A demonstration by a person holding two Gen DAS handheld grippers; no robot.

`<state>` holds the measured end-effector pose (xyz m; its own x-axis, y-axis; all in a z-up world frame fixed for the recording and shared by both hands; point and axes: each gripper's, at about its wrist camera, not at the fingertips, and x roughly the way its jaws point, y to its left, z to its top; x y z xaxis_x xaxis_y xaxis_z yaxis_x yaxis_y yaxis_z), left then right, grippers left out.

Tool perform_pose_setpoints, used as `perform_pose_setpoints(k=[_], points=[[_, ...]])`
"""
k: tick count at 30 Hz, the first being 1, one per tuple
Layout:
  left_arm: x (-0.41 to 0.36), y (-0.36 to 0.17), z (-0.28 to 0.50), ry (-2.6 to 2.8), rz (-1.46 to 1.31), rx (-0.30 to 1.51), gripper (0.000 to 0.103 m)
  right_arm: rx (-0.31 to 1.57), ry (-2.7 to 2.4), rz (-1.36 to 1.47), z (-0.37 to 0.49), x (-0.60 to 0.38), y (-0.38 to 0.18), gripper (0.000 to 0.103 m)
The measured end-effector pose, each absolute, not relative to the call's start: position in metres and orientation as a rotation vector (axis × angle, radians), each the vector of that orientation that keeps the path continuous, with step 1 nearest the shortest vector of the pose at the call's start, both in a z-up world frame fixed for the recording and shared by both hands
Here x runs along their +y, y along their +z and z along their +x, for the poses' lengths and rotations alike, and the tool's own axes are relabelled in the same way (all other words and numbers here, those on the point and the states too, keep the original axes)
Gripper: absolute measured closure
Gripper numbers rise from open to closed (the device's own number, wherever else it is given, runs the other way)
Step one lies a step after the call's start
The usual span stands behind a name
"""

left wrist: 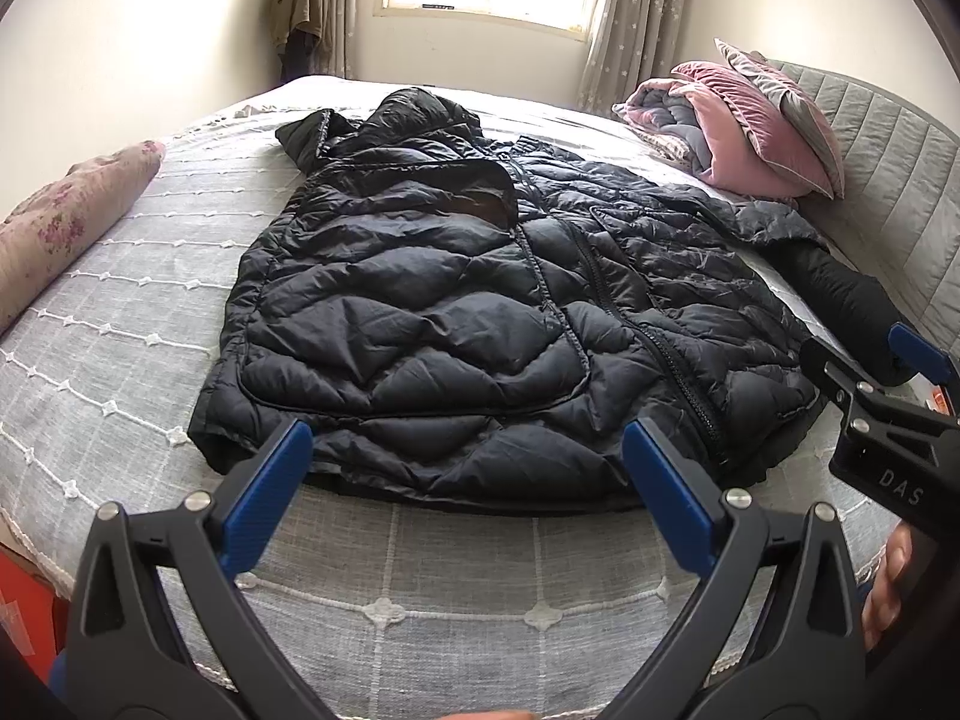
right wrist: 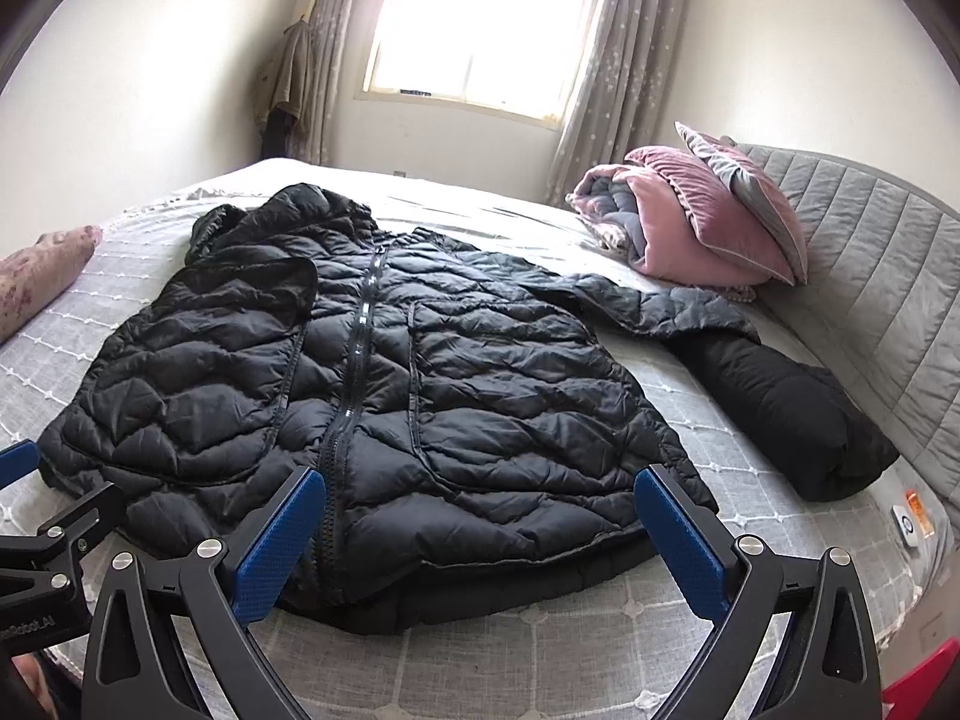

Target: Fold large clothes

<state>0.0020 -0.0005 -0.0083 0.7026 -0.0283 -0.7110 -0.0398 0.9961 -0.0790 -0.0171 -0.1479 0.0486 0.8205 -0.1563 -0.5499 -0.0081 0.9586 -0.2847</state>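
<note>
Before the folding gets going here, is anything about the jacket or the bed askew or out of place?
Only the black puffer jacket looks uneven: its left sleeve is already folded across the chest, while its right sleeve still sprawls out toward the grey headboard. Both grippers, left and right, are open near the hem. Nothing looks damaged or spilled.

- We see a strip of bare bedspread (left wrist: 456, 564) between our grippers and the hem of the jacket (left wrist: 480, 312); nothing lies on it.
- On the left, open bedspread runs beside the jacket up to the flowered bolster (left wrist: 72, 210) near the bed's edge.
- On the right, the outstretched sleeve (right wrist: 780, 396) lies across the bed towards the headboard (right wrist: 888, 276).
- The pink quilt and pillows (right wrist: 690, 222) are piled at the far right, touching the sleeve's upper part.
- Both grippers, left (left wrist: 468, 480) and right (right wrist: 480, 534), hang spread wide above the hem, apart from each other.
</note>
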Motion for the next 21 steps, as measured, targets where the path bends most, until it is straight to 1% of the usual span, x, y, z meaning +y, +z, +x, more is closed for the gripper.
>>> perform_pose_setpoints(k=[11, 21], points=[[0.011, -0.007, 0.005, 0.008, -0.129, 0.817, 0.000, 0.592, -0.066, -0.271, -0.016, -0.148, 0.046, 0.000], [0.019, -0.008, 0.006, 0.012, -0.132, 0.827, 0.000, 0.623, -0.037, -0.249, -0.012, -0.152, 0.040, 0.000]])
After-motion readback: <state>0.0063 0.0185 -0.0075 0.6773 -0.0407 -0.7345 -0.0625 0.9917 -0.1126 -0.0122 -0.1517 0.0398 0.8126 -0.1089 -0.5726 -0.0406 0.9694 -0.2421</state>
